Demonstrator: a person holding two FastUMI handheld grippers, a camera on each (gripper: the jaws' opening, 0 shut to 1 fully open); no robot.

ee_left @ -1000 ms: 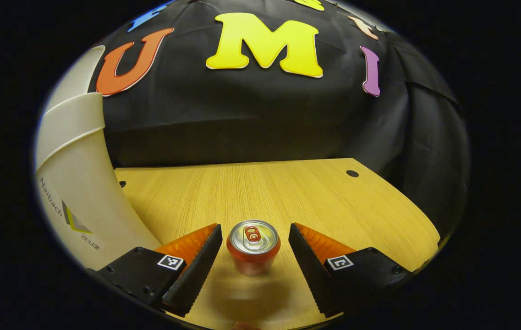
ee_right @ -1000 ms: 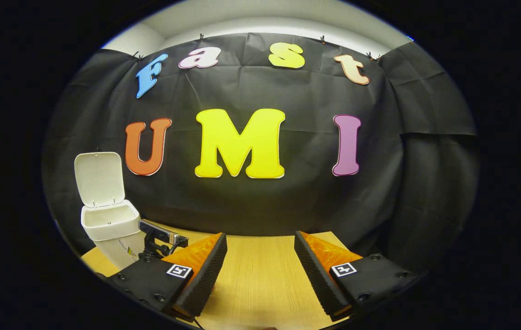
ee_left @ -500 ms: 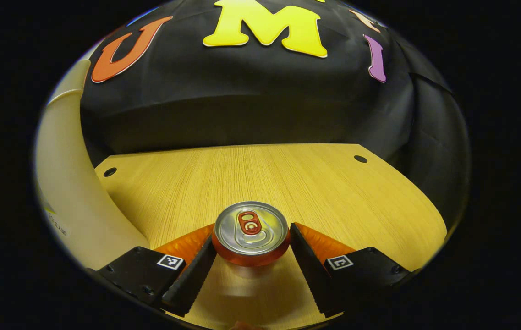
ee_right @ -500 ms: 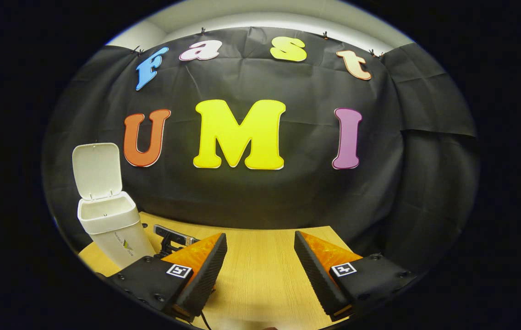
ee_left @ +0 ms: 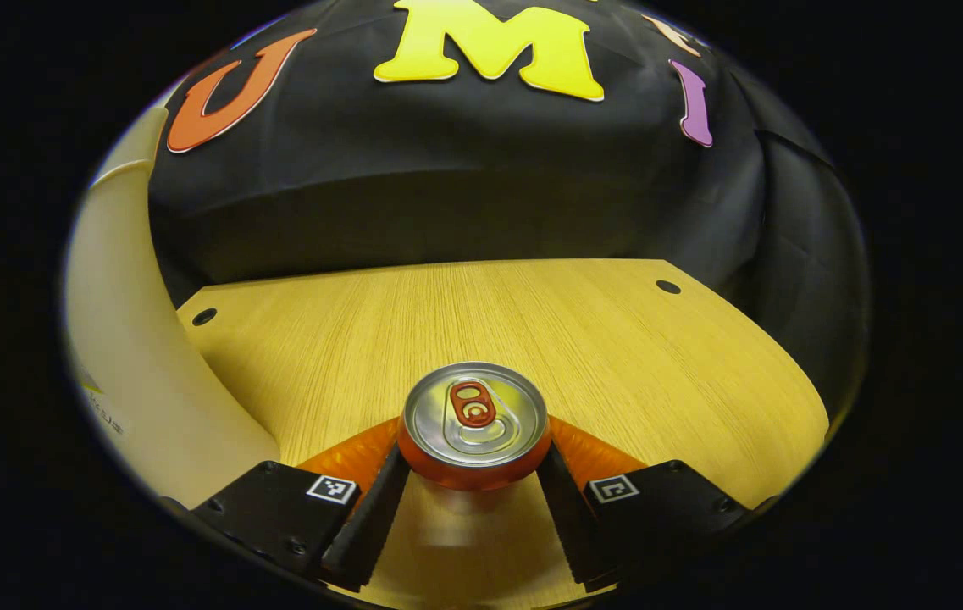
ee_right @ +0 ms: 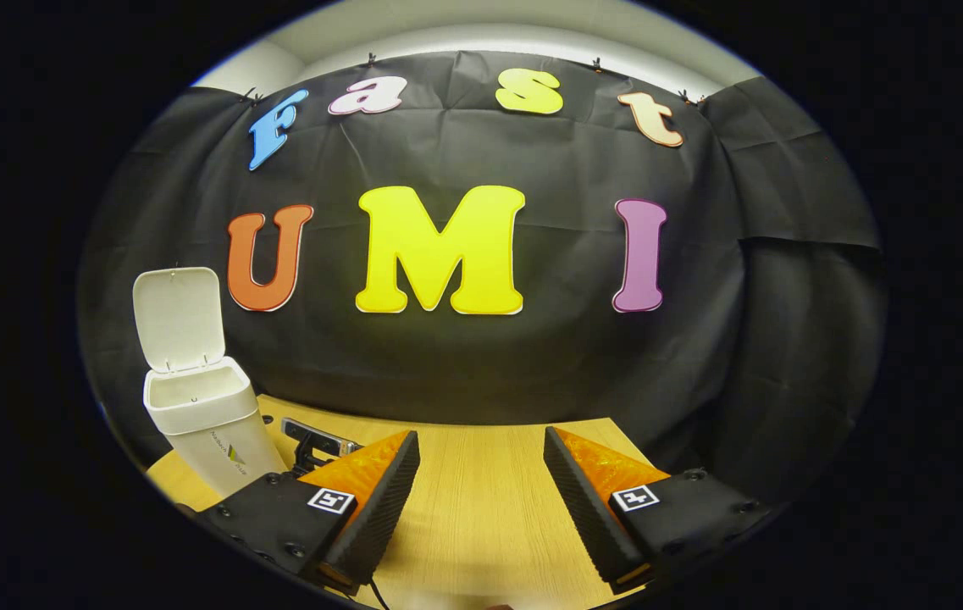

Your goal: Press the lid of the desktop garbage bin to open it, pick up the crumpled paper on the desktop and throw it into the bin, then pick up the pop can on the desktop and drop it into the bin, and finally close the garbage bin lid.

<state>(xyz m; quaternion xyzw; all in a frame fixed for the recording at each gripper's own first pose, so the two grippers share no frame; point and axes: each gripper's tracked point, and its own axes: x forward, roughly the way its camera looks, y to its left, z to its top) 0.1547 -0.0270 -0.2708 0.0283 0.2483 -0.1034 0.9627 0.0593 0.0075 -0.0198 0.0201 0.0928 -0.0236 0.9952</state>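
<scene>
Aluminium pop can (ee_left: 474, 424) upright on the wooden desktop (ee_left: 600, 339), right of the garbage bin (ee_left: 130, 356) and well clear of it. Left gripper (ee_left: 474, 500) has both fingers pressed to the can's sides below the rim; clamped, by the look of it. Right gripper (ee_right: 481, 500) hangs idle, fingers spread wide, nothing between. Bin's lid (ee_right: 178, 318) stands raised. Advice: keep the squeeze even, lift straight up, carry over the bin's mouth before letting go.
</scene>
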